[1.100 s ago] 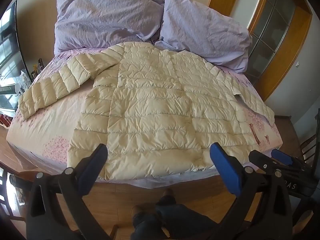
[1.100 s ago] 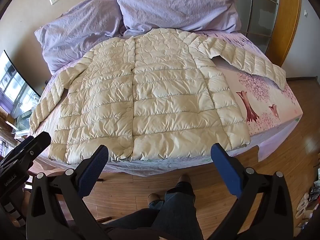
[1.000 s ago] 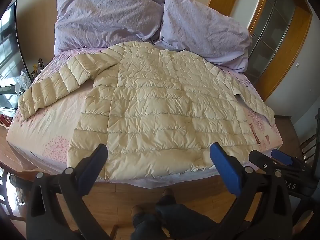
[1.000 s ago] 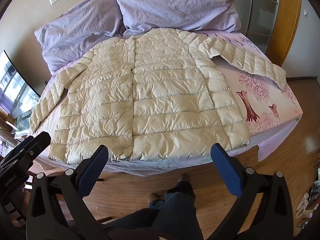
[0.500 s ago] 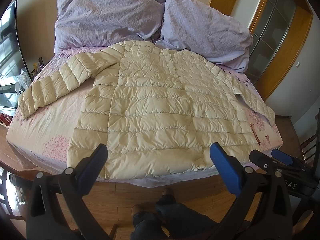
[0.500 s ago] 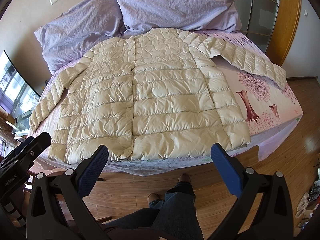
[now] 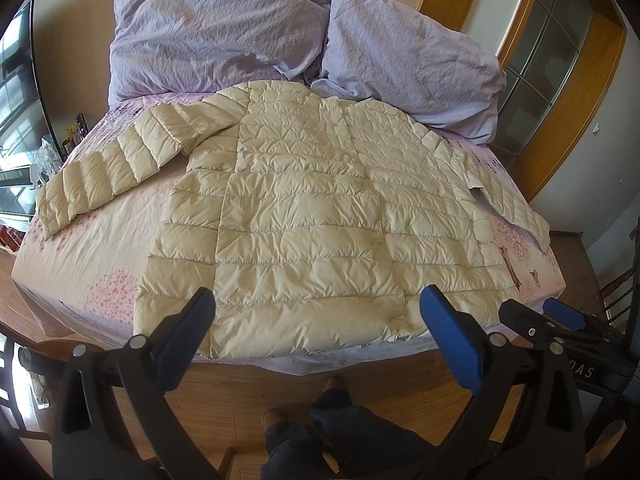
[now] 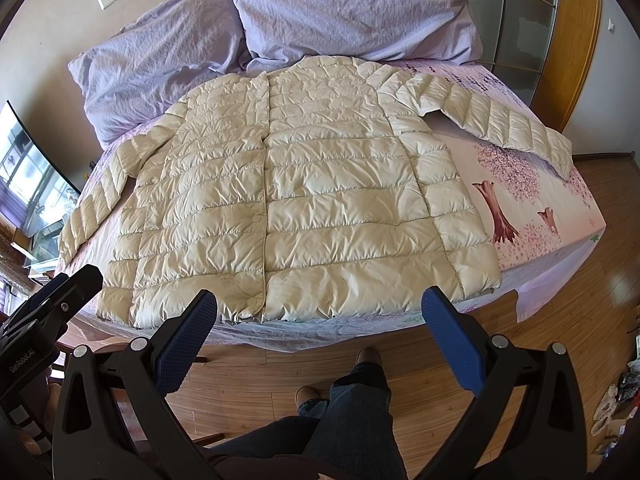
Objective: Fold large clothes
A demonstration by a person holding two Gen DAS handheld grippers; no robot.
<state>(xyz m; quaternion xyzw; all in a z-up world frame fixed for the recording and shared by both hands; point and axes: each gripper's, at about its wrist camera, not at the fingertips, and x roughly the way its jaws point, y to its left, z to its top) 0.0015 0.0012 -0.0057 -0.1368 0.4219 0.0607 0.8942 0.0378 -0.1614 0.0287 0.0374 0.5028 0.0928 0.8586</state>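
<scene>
Cream quilted jacket [image 7: 304,220] fills mid-frame, spread flat on the bed [image 7: 96,256], sleeves out, nothing folded yet. Left gripper [image 7: 316,328] and right gripper [image 8: 318,324] hover wide, empty, at the bottom.

Almost nothing differs from a second ago. In the left wrist view the cream jacket [image 7: 304,220] and the pillows [image 7: 408,68] sit a touch lower in the picture, a slight camera tilt; the right wrist view matches.
</scene>
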